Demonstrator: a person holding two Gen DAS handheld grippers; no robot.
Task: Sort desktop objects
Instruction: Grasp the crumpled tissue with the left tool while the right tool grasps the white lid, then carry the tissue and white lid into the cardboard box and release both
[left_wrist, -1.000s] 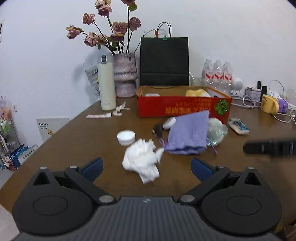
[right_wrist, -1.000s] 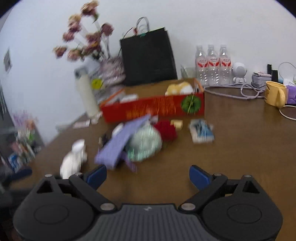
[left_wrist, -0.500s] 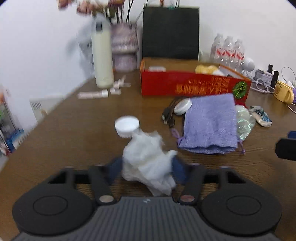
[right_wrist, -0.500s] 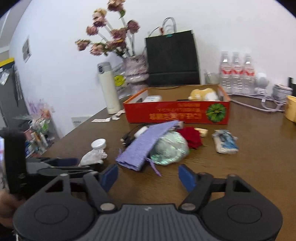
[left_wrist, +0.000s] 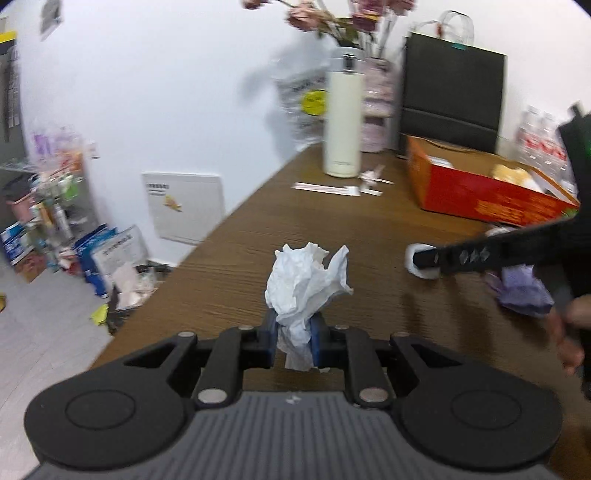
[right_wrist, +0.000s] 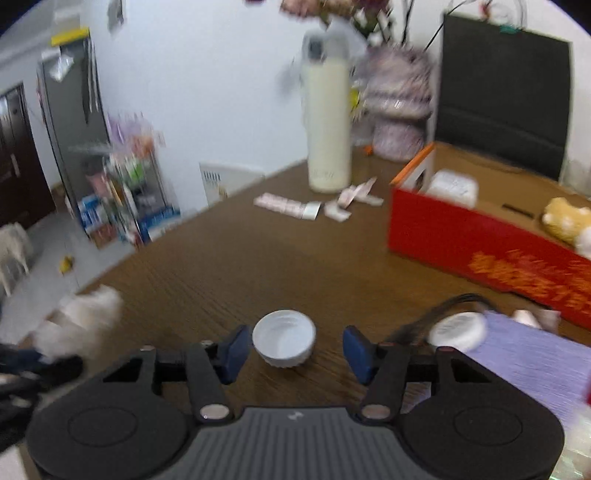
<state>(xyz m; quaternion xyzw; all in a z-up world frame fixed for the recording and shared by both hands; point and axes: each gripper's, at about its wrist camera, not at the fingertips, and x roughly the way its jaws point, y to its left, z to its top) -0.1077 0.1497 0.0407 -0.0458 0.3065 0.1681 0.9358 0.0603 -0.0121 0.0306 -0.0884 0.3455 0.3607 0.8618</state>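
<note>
My left gripper (left_wrist: 294, 334) is shut on a crumpled white tissue (left_wrist: 306, 282) and holds it above the brown table (left_wrist: 240, 266), pointed toward the table's left edge. The tissue shows blurred in the right wrist view (right_wrist: 79, 319). My right gripper (right_wrist: 294, 350) is open, its blue pads on either side of a white bottle cap (right_wrist: 284, 341) that sits on the table, apart from both pads. In the left wrist view the right gripper's finger (left_wrist: 476, 254) reaches over the cap (left_wrist: 421, 264). A purple cloth (right_wrist: 524, 363) lies at the right.
A red cardboard box (right_wrist: 480, 243) with a yellow plush toy (right_wrist: 565, 219) stands at the back right. A white thermos (left_wrist: 342, 118), a vase, a black bag (left_wrist: 450, 99) and paper strips (right_wrist: 291, 205) stand behind. A round white case with a dark cable (right_wrist: 458, 328) lies by the cloth. Clutter covers the floor left.
My left gripper closed on the tissue, lifted it and swung left. My right gripper moved left from the purple cloth to straddle the white cap.
</note>
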